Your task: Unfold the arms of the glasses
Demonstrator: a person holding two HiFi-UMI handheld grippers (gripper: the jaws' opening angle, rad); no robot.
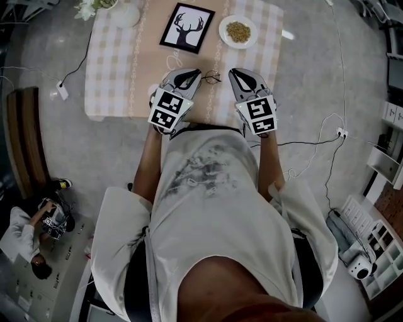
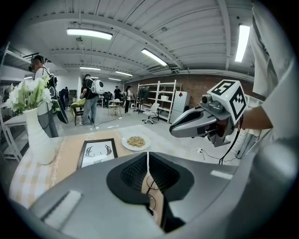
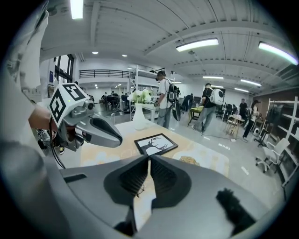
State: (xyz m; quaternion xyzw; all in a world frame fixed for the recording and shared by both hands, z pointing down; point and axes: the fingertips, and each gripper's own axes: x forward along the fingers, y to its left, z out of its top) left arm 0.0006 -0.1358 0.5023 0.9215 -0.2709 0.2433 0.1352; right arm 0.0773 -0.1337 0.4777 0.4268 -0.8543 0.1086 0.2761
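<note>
Thin wire-framed glasses [image 1: 211, 78] lie near the front edge of the checked-cloth table [image 1: 119, 63], between my two grippers. My left gripper [image 1: 196, 73] hovers just to their left, its jaws shut with nothing held. My right gripper [image 1: 232, 72] hangs just to their right, also shut and empty. In the left gripper view the glasses [image 2: 150, 184] show through the slit below the closed jaws of my left gripper [image 2: 147, 155]. In the right gripper view a lens of the glasses [image 3: 139, 189] shows under the jaws of my right gripper [image 3: 149, 161].
A framed deer picture [image 1: 186, 27] and a plate of food [image 1: 238, 31] sit at the far side of the table, and a white vase with flowers [image 1: 124, 12] stands at the far left. Cables trail across the floor, and people stand in the background.
</note>
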